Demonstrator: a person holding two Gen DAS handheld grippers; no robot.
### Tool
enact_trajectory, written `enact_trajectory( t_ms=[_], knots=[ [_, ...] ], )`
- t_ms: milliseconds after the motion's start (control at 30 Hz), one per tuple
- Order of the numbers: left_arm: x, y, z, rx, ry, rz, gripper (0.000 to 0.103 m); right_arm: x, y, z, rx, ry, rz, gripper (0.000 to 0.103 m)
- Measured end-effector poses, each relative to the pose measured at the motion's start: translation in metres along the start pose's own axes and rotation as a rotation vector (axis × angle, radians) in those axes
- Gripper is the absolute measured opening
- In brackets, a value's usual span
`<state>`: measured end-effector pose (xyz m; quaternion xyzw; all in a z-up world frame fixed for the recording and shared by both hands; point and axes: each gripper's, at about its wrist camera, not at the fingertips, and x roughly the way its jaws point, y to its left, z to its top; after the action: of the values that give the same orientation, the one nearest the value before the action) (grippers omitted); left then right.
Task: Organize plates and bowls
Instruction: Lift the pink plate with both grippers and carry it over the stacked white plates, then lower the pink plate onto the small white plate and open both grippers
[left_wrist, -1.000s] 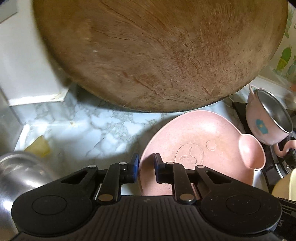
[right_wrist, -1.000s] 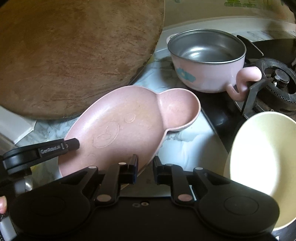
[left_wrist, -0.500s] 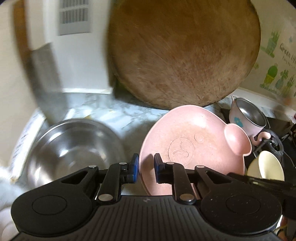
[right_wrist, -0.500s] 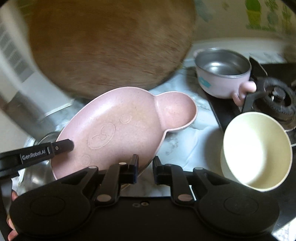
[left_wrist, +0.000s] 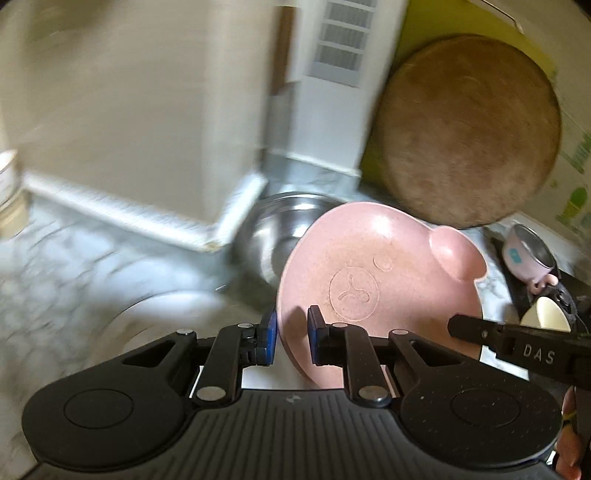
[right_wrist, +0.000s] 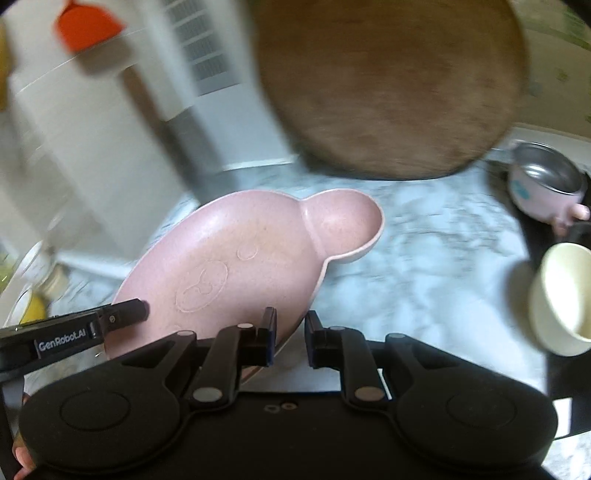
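Left wrist view: the left gripper (left_wrist: 290, 341) has its jaws clamped on the near rim of the pink plate (left_wrist: 369, 280), a bear-face plate with a small round ear compartment at its far right. The plate is tilted and held clear of the marble counter (left_wrist: 66, 288), above a steel bowl (left_wrist: 280, 229) that stands behind it. One finger of the right gripper (left_wrist: 480, 332) reaches the plate's right edge in this view. A round wooden board (left_wrist: 469, 129) leans upright at the back wall. Far right: a pink steel-lined cup (left_wrist: 528, 254) and a cream bowl (left_wrist: 546, 314).

Right wrist view: the right gripper (right_wrist: 290, 341) also has its jaws pinched on the plate's rim, at the edge nearest the camera; the plate (right_wrist: 236, 266) extends away to the upper left, ear compartment pointing toward the board (right_wrist: 391, 85). The left gripper's finger (right_wrist: 122, 317) enters from the left and meets the plate's rim. Cream bowl (right_wrist: 561, 299) and cup (right_wrist: 543, 184) sit at right, well apart from the plate. Background heavily motion-blurred.
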<state>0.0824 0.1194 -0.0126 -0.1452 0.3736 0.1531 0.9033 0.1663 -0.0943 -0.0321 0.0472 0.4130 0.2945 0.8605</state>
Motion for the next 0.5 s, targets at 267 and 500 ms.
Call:
enact_trajectory(
  t_ms=[267, 500],
  knots=[
    [-0.027, 0.066, -0.034, -0.104, 0.013, 0.085, 0.016, 0.015, 0.073, -0.019, -0.127, 0.041, 0.079, 0.017],
    [-0.025, 0.103, -0.058, -0.151, 0.037, 0.132, 0.016, 0.035, 0.118, -0.043, -0.217, 0.069, 0.089, 0.017]
  ],
)
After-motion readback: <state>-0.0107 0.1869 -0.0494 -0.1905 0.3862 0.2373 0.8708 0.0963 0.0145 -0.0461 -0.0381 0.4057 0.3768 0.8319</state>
